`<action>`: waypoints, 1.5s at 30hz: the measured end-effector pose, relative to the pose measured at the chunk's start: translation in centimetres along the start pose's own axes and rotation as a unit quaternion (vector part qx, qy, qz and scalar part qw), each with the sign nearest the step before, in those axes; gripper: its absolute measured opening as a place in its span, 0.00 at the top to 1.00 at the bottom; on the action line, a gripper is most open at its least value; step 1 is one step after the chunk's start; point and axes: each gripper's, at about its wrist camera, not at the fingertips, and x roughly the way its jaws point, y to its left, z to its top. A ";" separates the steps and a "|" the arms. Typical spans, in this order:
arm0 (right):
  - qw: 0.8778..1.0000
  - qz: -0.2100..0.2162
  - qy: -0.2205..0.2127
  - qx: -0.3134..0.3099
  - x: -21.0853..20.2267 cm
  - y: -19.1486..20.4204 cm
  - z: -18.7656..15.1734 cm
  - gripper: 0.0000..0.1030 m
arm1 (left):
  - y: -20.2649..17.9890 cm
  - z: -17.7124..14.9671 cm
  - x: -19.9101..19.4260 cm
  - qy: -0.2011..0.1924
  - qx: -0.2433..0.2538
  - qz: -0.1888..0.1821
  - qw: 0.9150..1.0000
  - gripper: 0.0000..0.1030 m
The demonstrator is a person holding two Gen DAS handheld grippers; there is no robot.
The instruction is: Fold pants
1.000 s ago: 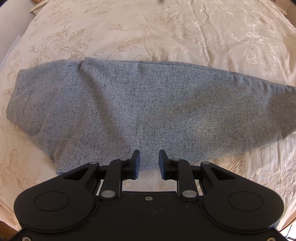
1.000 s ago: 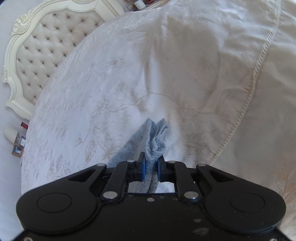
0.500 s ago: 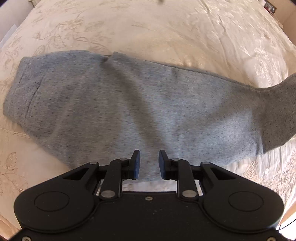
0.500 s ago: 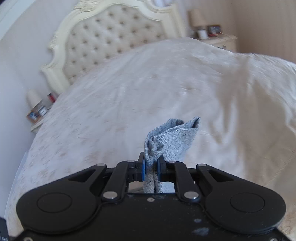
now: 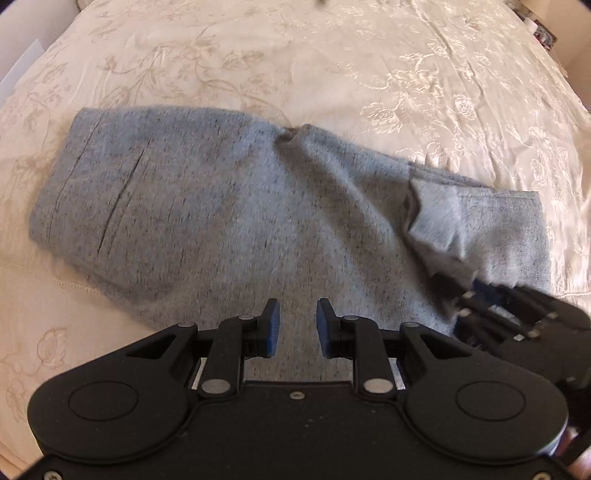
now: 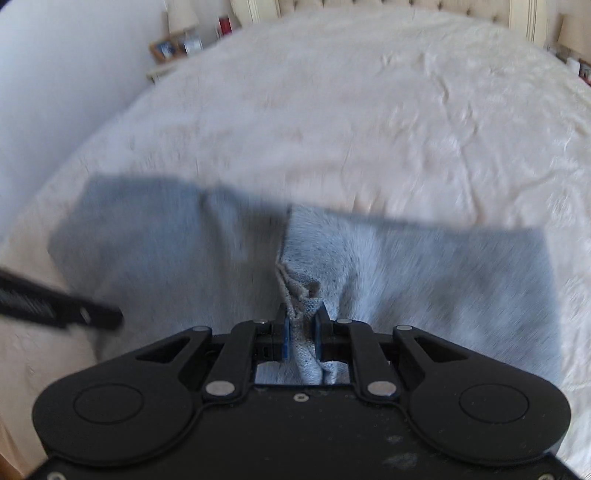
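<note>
Grey speckled pants [image 5: 221, 221] lie flat on the cream bedspread [image 5: 332, 55]. Their leg end [image 5: 443, 218] is doubled back over the rest, so a fold edge sits at the right. My left gripper [image 5: 297, 321] hovers open over the near edge of the pants with nothing between its pads. My right gripper [image 5: 476, 291] shows blurred at the right of the left wrist view, on the folded-over cloth. In the right wrist view the right gripper [image 6: 301, 321] has its jaws opening, with the bunched cuff [image 6: 304, 302] still filling the gap over the pants [image 6: 443, 277].
The bedspread [image 6: 369, 110] stretches far beyond the pants. A tufted headboard [image 6: 332, 5] and bedside tables with frames [image 6: 173, 46] stand at the back. A black finger of the left gripper [image 6: 92, 310] juts in from the left of the right wrist view.
The right gripper swung the leg end across and down onto the rest of the pants, folding them shorter. The left gripper slid along the near edge, still open.
</note>
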 end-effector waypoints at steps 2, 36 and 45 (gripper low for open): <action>1.000 -0.002 0.010 0.016 0.6 0.0 -0.5 0.80 | -0.4 0.6 -0.1 -0.010 0.011 -0.011 1.000 0.70; 0.993 -0.036 0.016 0.110 0.3 -18.6 3.0 0.67 | -8.6 1.2 8.7 0.025 -0.012 0.003 1.000 0.47; 0.992 -0.092 0.044 0.076 3.6 -19.3 3.8 0.73 | -10.1 0.4 6.7 0.008 0.002 0.035 0.999 0.48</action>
